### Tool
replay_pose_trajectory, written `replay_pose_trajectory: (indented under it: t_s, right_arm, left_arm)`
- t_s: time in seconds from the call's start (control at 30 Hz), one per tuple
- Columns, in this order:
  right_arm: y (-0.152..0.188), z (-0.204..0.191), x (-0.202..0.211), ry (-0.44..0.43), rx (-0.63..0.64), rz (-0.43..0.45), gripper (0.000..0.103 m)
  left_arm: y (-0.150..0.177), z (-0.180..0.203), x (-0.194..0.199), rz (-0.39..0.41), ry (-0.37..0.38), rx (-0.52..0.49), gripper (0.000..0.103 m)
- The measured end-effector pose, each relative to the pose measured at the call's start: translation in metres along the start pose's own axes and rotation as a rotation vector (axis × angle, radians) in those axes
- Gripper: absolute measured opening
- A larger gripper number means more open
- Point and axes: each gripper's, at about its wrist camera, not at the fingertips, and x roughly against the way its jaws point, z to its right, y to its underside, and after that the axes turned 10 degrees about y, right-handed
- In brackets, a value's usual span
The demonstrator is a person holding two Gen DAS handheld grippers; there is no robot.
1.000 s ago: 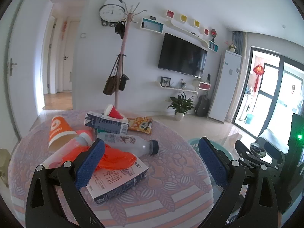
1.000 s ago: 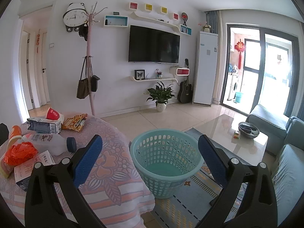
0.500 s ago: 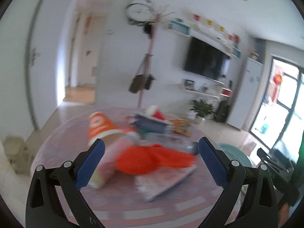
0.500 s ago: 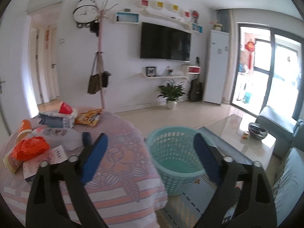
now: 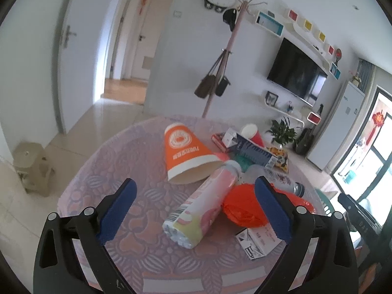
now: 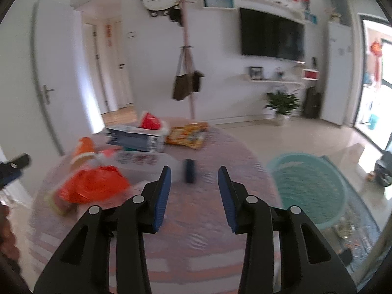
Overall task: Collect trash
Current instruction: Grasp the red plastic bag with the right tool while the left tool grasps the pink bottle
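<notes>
You are working over the round table [image 5: 103, 161], where the trash is lying in a heap, with the teal basket [image 6: 311, 191] on the floor at its right. Your left gripper [image 5: 193, 210], jaws wide and empty, is nearing the pink bottle [image 5: 203, 208]; be straddling its middle. Your right gripper [image 6: 194, 196] has just been narrowing on nothing; be lining it on the dark cap [image 6: 189, 170].
</notes>
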Motion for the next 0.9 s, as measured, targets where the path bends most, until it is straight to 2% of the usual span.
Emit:
replay_pose_trajectory:
  t_s: [0.07, 0.1, 0.13, 0.2, 0.37, 0.5, 0.63, 0.67, 0.7, 0.73, 0.8, 0.9]
  right_arm:
    - [-0.005, -0.014, -0.001, -0.032, 0.021, 0.004, 0.037]
    - [-0.007, -0.023, -0.002, -0.050, 0.036, 0.007, 0.042]
    - [-0.009, -0.034, -0.004, -0.080, 0.051, 0.006, 0.055]
    - [-0.009, -0.048, -0.008, -0.109, 0.066, 0.006, 0.071]
    - [-0.007, -0.080, -0.034, -0.152, 0.106, -0.056, 0.072]
    - [-0.001, -0.086, -0.057, -0.181, 0.076, -0.135, 0.072]
    - [0.005, -0.091, -0.071, -0.224, 0.079, -0.183, 0.072]
    - [0.006, -0.094, -0.074, -0.234, 0.087, -0.192, 0.071]
    - [0.008, -0.095, -0.074, -0.244, 0.091, -0.197, 0.061]
    - [0.010, -0.097, -0.074, -0.258, 0.098, -0.208, 0.047]
    - [0.012, -0.098, -0.073, -0.273, 0.110, -0.208, 0.035]
    - [0.012, -0.098, -0.067, -0.263, 0.136, -0.176, 0.025]
  left_arm:
    - [-0.002, -0.005, -0.011, -0.040, 0.004, 0.006, 0.092]
    - [-0.002, -0.007, -0.015, -0.058, 0.007, 0.001, 0.090]
    - [-0.002, -0.009, -0.021, -0.080, 0.015, -0.002, 0.090]
    - [0.000, -0.013, -0.033, -0.130, 0.032, -0.009, 0.086]
    - [0.007, -0.023, -0.050, -0.191, 0.073, -0.005, 0.076]
    - [0.009, -0.026, -0.058, -0.211, 0.119, 0.014, 0.075]
    - [0.012, -0.018, -0.073, -0.255, 0.138, -0.016, 0.075]
    - [0.014, -0.015, -0.076, -0.268, 0.139, -0.027, 0.075]
    - [0.016, -0.012, -0.079, -0.279, 0.143, -0.035, 0.075]
    - [0.017, -0.011, -0.081, -0.286, 0.147, -0.040, 0.075]
    - [0.020, -0.008, -0.081, -0.290, 0.142, -0.049, 0.075]
    - [0.021, -0.009, -0.081, -0.287, 0.153, -0.034, 0.075]
